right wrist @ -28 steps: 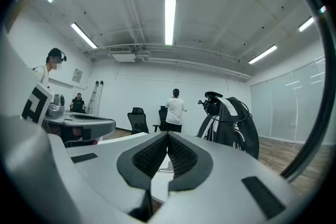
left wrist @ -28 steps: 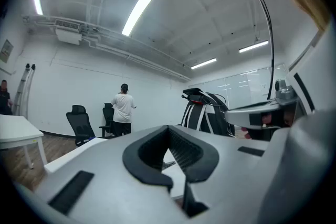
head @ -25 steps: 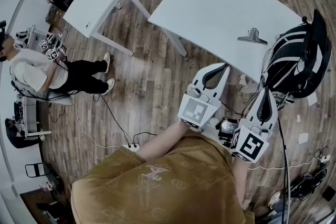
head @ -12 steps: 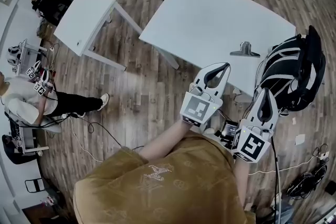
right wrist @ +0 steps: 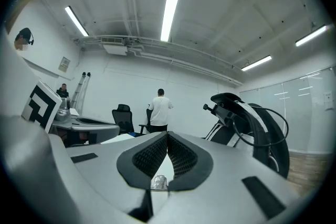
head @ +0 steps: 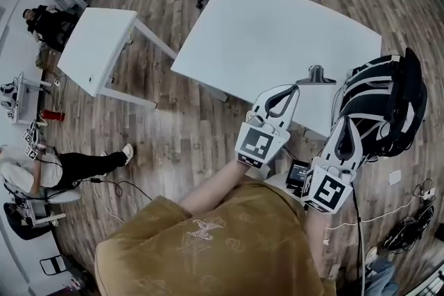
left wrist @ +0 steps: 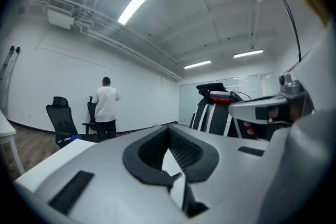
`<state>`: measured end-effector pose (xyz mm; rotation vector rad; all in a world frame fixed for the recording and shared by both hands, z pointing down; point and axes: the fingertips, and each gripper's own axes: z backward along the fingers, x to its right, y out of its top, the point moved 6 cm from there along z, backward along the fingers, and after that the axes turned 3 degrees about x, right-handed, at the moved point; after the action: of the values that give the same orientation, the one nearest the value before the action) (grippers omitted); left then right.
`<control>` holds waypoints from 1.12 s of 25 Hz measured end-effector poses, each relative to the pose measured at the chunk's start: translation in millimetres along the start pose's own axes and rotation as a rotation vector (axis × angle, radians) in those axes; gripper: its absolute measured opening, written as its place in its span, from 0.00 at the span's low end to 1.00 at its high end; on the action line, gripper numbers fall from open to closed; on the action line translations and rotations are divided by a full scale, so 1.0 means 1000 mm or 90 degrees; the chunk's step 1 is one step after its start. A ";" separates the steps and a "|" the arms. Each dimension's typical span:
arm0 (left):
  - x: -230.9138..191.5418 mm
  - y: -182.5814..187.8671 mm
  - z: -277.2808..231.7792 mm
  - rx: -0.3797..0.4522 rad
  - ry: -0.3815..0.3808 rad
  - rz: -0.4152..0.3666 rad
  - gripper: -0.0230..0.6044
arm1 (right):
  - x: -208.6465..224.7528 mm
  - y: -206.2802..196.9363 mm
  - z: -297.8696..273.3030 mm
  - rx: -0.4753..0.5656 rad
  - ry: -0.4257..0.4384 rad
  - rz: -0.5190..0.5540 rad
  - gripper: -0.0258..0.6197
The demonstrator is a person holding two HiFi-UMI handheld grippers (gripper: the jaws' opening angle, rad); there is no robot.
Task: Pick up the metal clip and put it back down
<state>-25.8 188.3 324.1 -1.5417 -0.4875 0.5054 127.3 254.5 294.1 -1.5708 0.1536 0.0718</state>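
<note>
Head view: The metal clip (head: pixel 316 74) lies flat on the big white table (head: pixel 263 31), close to the edge nearest me. My left gripper (head: pixel 287 92) has its tip over that edge, near the clip but apart from it. My right gripper (head: pixel 349 129) sits further back, beside a black-and-white pack (head: pixel 381 104) at the table's right end. A smaller white table (head: pixel 97 48) stands well apart to the left on the wooden floor (head: pixel 187 128). A seated person (head: pixel 41 173) is at the far left edge.

Left gripper view: The jaws are pressed together at their tips, with nothing between them. The white table top shows through the slit below the pads. A person in a white shirt (left wrist: pixel 107 105) stands at the far wall beside an office chair (left wrist: pixel 62 120).

Right gripper view: The jaws are pressed together and pinch nothing. A small silvery thing (right wrist: pixel 159 182) shows low in the slit against the white table top. I cannot tell whether it is the clip. The same standing person is straight ahead and the pack is to the right.
</note>
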 end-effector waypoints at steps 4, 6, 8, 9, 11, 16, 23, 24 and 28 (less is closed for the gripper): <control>-0.006 -0.003 -0.011 -0.005 -0.014 -0.005 0.05 | -0.006 0.001 -0.009 -0.006 -0.003 0.012 0.05; -0.010 -0.005 -0.016 -0.010 -0.015 -0.002 0.05 | -0.007 -0.002 -0.014 -0.015 -0.004 0.012 0.05; -0.015 -0.004 -0.022 -0.011 -0.013 0.001 0.05 | -0.006 -0.003 -0.022 -0.019 -0.005 0.011 0.05; -0.018 -0.004 -0.025 -0.010 -0.012 0.001 0.05 | -0.005 -0.003 -0.027 -0.019 -0.005 0.010 0.05; -0.021 -0.004 -0.030 -0.012 -0.006 -0.001 0.05 | -0.003 -0.004 -0.037 -0.016 0.002 0.004 0.05; -0.034 -0.006 -0.048 -0.021 0.012 -0.004 0.05 | -0.006 -0.009 -0.064 -0.004 0.052 -0.005 0.05; -0.047 -0.004 -0.087 -0.027 0.028 -0.012 0.05 | -0.001 -0.010 -0.111 0.003 0.093 -0.042 0.05; -0.049 -0.003 -0.092 -0.027 0.030 -0.014 0.05 | 0.001 -0.008 -0.116 0.007 0.097 -0.046 0.05; -0.055 0.000 -0.111 -0.029 0.039 -0.016 0.05 | 0.013 -0.003 -0.133 0.031 0.093 -0.063 0.05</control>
<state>-5.0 66.4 327.3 -1.5876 -0.4732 0.4289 134.2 121.0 296.3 -1.5319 0.1903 -0.1239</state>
